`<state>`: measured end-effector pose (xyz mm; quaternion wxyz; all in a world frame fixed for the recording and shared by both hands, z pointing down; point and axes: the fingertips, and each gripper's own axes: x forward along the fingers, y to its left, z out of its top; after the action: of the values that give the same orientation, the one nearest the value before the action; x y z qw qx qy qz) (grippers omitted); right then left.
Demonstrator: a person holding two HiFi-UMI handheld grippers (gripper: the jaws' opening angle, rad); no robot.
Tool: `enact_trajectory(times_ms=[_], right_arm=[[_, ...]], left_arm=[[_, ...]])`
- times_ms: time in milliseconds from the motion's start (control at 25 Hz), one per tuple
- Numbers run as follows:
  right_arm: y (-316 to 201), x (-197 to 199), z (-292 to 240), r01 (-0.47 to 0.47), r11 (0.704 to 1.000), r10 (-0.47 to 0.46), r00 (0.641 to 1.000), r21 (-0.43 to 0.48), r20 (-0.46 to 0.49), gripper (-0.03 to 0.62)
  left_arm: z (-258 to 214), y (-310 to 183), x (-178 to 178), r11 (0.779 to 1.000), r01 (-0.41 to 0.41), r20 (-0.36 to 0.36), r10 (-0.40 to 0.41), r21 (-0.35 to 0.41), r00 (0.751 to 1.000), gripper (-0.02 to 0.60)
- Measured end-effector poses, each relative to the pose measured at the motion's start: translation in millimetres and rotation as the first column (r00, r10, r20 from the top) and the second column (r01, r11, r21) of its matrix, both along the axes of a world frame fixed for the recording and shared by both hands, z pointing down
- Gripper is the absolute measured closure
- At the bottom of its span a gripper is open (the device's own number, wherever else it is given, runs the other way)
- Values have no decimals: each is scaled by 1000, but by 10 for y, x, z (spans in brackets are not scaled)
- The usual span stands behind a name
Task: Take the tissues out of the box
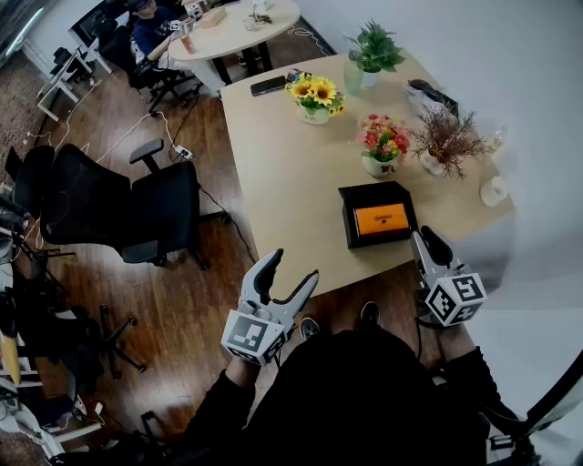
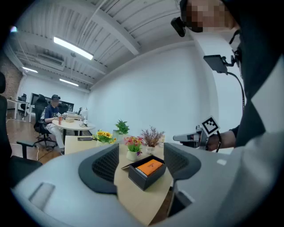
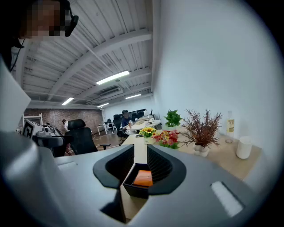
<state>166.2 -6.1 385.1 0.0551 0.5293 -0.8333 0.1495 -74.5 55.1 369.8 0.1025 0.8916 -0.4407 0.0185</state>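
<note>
A black box [image 1: 379,215] lies open near the front edge of the beige table [image 1: 282,173], with an orange tissue pack [image 1: 382,219] inside it. My left gripper [image 1: 291,270] hangs open below the table's front edge, left of the box, with nothing between its fingers. In the left gripper view the box [image 2: 143,175] lies ahead, beyond the left gripper [image 2: 142,153]. My right gripper [image 1: 426,241] hovers at the box's right front corner, its jaws a narrow gap apart and empty. In the right gripper view the box [image 3: 136,185] and orange pack [image 3: 143,178] show just past the right gripper [image 3: 140,153].
Behind the box stand pink flowers [image 1: 383,141], a dried-twig pot [image 1: 446,136], sunflowers [image 1: 315,96] and a green plant [image 1: 373,50]. A white roll [image 1: 495,191] sits at the right edge. Black office chairs [image 1: 118,205] stand left of the table. A person sits at a round table [image 1: 237,27] behind.
</note>
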Motion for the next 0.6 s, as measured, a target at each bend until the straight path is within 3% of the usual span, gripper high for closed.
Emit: enact_trajectory(times_ms=[240,440,600], right_arm=[[-64,-110,174,41,999,-44,988,-24,-146,384],[-197,-152,427,91,990,-115,961,-108,-250,283],[-335,-187,699,165,966,-223,922,-199,-317,249]], left_arm=[[265,-132,112,985,-165,136,170,-52,976,227],[551,-350,357,957,-266,247,287,-118,925,190],[765,-521,619,935,-308,331,350,-174,876,186]])
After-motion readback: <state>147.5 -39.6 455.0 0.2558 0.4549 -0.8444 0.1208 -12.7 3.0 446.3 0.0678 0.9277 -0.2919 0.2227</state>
